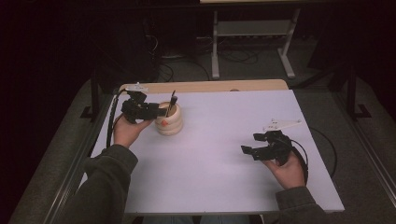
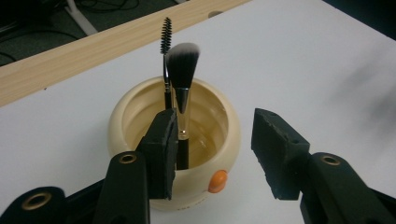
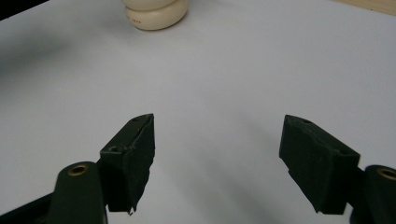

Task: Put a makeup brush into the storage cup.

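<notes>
Although the makeup brush [image 2: 182,88] was standing inside the cream cup [image 2: 219,140], it leaned against the cup's near wall, beside a thin mascara wand [image 2: 165,51]. The cup itself stood on the white table [image 1: 224,140], near the wooden strip [image 1: 205,86] along the table's far edge.

The left gripper [image 2: 212,149] was at the cup, just above its near rim. Its jaws were open to a middle width, and the brush handle stood just beside one pad [image 2: 161,149] without being pressed. The right gripper [image 1: 258,144] hovered well apart from the cup, with wide jaws and nothing between them.

The brush looked light and stiff in the handle, with a soft head that would bend and soil easily. The shiny metal collar seemed slippery, so I judged the dark handle below it the better place to grip. The cup looked smooth and round, and it could tip if the brush were pulled sideways.

The left gripper view showed the bristles, the wand and the orange spot [image 2: 216,181] on the cup from near. In the high view the brush was a thin dark stick [image 1: 172,103], but this view showed how both hands were placed around the cup. The right gripper view showed the foot of the cup [image 3: 156,14] from the other side.
</notes>
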`<state>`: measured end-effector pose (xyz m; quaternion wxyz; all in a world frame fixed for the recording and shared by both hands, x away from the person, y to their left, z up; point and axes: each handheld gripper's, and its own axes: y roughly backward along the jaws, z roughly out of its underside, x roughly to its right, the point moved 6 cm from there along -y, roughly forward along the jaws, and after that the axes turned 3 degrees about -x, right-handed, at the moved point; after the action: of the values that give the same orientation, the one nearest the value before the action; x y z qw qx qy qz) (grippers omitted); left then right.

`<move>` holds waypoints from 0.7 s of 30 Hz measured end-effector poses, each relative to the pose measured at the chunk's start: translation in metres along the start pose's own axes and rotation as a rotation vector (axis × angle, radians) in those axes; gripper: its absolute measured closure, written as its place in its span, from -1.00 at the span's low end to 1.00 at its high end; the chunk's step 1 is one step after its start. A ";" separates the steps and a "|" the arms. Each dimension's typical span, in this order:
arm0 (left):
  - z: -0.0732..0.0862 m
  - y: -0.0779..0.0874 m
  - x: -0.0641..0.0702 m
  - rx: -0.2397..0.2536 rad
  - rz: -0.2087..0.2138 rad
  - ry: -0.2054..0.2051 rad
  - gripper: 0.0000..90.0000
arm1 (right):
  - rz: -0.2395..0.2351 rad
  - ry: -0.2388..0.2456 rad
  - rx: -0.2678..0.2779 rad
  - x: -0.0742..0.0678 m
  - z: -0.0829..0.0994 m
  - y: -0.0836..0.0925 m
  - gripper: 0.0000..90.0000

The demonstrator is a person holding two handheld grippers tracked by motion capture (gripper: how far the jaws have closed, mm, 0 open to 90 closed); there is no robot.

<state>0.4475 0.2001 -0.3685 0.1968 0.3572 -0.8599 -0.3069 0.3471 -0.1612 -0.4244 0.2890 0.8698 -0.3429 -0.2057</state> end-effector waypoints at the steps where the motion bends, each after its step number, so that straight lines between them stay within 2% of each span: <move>1: 0.001 0.001 0.002 0.008 0.001 0.003 0.10 | 0.000 -0.004 -0.005 0.000 0.000 0.000 -0.43; 7: 0.005 0.005 0.005 0.017 0.009 0.005 0.07 | 0.006 0.004 -0.012 0.000 0.001 0.000 -0.43; 10: 0.009 0.009 0.006 0.011 0.007 -0.018 0.05 | 0.007 0.000 -0.008 0.000 0.001 0.000 -0.43; 17: 0.014 0.015 0.014 0.028 0.015 -0.015 0.01 | 0.014 0.002 -0.012 -0.001 0.001 -0.001 -0.43; 18: 0.015 0.016 0.014 0.023 0.017 -0.026 0.00 | 0.016 0.004 -0.013 -0.001 0.001 -0.002 -0.43; 20: 0.016 0.015 0.017 0.027 0.015 -0.021 -0.02 | 0.017 0.007 -0.017 -0.001 0.001 -0.002 -0.43; 21: 0.019 0.016 0.017 0.018 0.011 -0.037 -0.02 | 0.017 0.008 -0.017 -0.002 0.001 -0.003 -0.43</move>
<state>0.4179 0.2032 -0.3698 0.1796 0.3483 -0.8681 -0.3047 0.3468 -0.1589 -0.4264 0.2995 0.8652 -0.3475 -0.2027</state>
